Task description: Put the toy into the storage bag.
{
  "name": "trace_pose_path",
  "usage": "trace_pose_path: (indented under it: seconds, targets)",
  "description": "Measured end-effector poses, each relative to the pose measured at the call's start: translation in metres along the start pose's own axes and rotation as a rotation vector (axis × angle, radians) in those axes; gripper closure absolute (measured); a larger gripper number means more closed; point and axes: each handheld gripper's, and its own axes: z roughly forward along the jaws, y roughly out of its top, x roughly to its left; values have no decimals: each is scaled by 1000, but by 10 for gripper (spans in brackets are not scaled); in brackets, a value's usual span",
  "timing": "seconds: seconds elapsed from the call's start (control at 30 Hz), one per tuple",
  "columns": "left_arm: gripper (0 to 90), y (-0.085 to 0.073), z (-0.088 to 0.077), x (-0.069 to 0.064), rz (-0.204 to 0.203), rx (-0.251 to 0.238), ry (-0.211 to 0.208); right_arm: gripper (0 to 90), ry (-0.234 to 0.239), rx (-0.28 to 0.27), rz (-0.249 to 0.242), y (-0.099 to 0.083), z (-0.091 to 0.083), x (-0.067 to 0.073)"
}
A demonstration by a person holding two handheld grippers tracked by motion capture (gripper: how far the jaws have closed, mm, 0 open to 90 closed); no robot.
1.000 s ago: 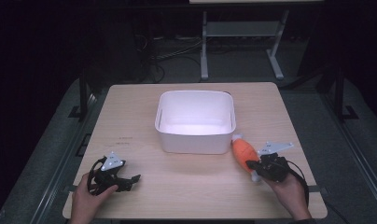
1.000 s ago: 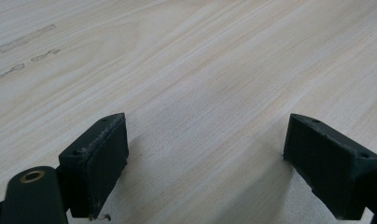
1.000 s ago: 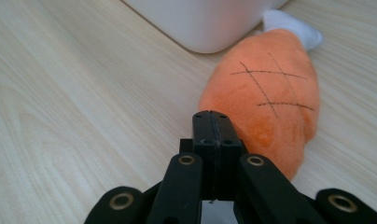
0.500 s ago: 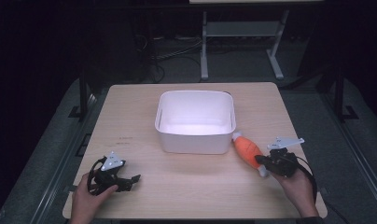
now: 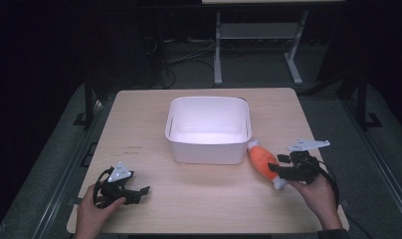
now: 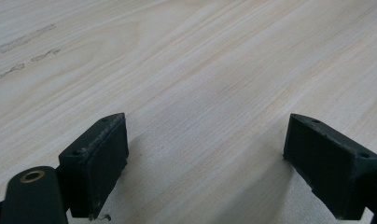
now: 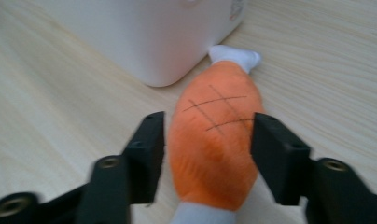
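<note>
An orange plush toy (image 5: 261,158) with white ends lies on the table by the right front corner of the white tub (image 5: 206,152). In the right gripper view the plush toy (image 7: 212,140) sits between the black jaws with one white tip against the tub (image 7: 144,37). My right gripper (image 5: 277,164) has just been opening its jaws; they flank the toy's sides without squeezing it. My left gripper (image 5: 139,191) rests near the table's front left corner. In its own view the left gripper (image 6: 205,154) stands open over bare wood.
The tub's inside looks empty, and it stands mid-table on the light wooden table (image 5: 199,199). Dark floor, cables and a metal frame (image 5: 258,35) lie beyond the far edge. Bare wood stretches between the two hands.
My right hand has shifted a little to the right and farther up the table beside the toy. The toy, the tub and the left hand have stayed put.
</note>
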Motion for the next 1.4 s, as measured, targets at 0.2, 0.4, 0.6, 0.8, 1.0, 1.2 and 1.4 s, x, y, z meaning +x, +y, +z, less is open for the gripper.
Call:
trace_pose_path:
  seconds: [0.2, 0.4, 0.6, 0.8, 1.0, 1.2, 1.4]
  targets:
    - [131, 0, 0, 0, -1, 0, -1, 183, -30, 21, 24, 9, 14, -9]
    - [131, 0, 0, 0, -3, -2, -1, 36, -36, 35, 44, 16, 28, -10]
    - [132, 0, 0, 0, -1, -1, -1, 0, -42, 57, 59, 22, 46, -10]
    - [131, 0, 0, 0, -1, 0, 0, 0, -62, 94, 49, 21, 59, -7]
    - [131, 0, 0, 0, 0, 0, 0, 0, -79, 130, 49, 16, 72, -8]
    - [131, 0, 0, 0, 0, 0, 0, 0, -89, 163, 49, 13, 82, -8]
    - [132, 0, 0, 0, -1, 0, 0, 0, -82, 195, 37, 11, 87, -8]
